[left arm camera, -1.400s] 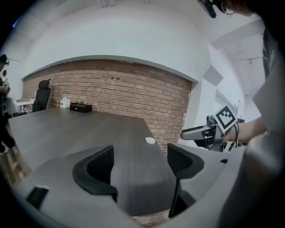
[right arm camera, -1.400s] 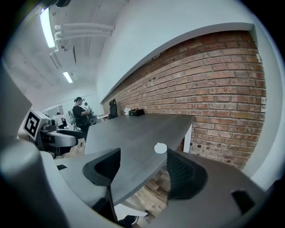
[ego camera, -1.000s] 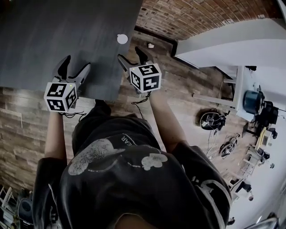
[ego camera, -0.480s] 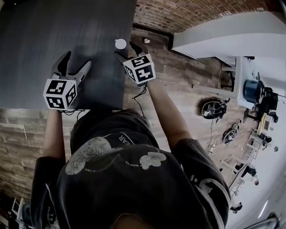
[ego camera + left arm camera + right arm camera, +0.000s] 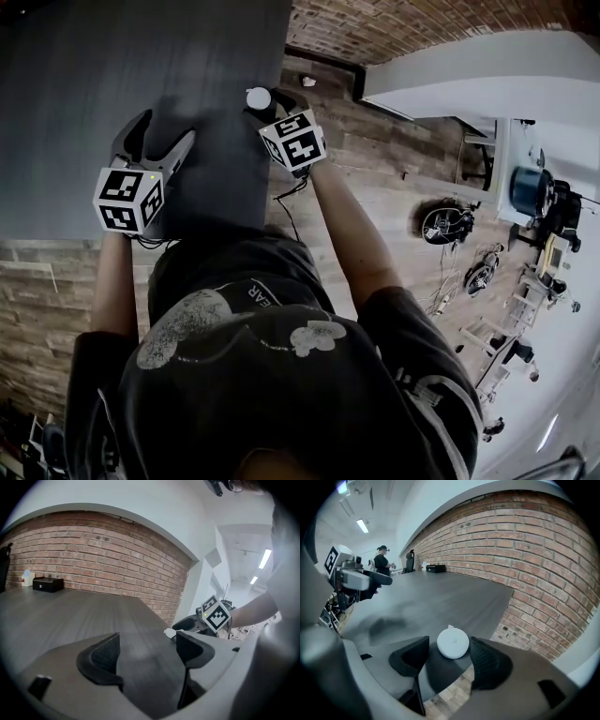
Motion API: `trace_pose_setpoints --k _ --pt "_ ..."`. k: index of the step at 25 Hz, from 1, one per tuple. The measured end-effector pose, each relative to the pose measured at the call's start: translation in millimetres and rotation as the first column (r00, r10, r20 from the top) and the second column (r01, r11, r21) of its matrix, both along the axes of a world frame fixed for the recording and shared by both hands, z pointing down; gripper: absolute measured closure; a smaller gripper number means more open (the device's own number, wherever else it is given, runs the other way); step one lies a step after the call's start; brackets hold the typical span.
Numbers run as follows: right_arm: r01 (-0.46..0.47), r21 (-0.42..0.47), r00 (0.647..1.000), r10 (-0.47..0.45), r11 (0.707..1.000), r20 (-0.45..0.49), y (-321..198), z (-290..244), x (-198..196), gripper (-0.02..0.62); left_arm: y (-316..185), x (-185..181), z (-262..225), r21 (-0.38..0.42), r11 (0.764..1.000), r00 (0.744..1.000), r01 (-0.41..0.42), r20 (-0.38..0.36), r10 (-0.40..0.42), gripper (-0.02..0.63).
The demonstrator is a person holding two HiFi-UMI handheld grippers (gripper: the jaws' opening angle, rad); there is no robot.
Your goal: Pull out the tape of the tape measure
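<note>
Looks like a lab or workshop in a loft-type room: bare brick wall [image 5: 543, 550], wood-plank floor [image 5: 394, 187], one long dark surface [image 5: 112, 66]. Cable bundles [image 5: 441, 227] lie on the floor, a white surface [image 5: 502, 187] is crowded with gear, strip lights [image 5: 265, 558] hang overhead, and people [image 5: 384, 564] stand at the far end.

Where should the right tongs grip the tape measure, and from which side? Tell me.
Clamp the white tape measure across its round rim, coming in level from the table edge, where the open right tongs straddle it. It lies flat, so only the rim offers opposing sides. Its tab points away, leaving it free.
</note>
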State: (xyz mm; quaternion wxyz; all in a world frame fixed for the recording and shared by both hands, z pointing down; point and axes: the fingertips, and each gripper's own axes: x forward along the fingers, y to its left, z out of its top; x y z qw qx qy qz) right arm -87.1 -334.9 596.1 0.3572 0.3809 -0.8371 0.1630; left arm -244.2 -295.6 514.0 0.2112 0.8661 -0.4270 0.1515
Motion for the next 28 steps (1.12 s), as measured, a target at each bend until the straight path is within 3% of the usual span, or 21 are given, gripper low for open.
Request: trace_pose_setpoints --k 3,12,19,25,28 --pt "0.011 0.014 1.0 -0.011 1.0 -0.016 -1 4 -1 0.341 -1 -1 4 -0.009 1.0 1.0 -0.006 -0.001 0.006 0.238" --pt "0.038 -0.043 0.999 -0.038 0.998 0.003 -2 4 0 0.364 -2 1 6 -0.024 1.0 1.0 -0.004 -0.002 0.004 0.238" --pt "0.039 -0.004 0.999 -0.039 0.999 0.01 3 -12 -5 0.365 6 5 -1 0.001 1.0 1.0 0.007 0.013 -0.007 0.238" --pt "0.127 0.029 0.989 -0.128 0.992 0.067 24 -58 -15 0.365 21 21 -21 0.057 0.998 0.998 -0.008 0.064 0.005 0.238" --pt "0.212 0.066 0.971 -0.218 0.975 0.097 39 -89 -18 0.365 26 35 -39 0.09 0.996 0.998 -0.009 0.055 0.004 0.238"
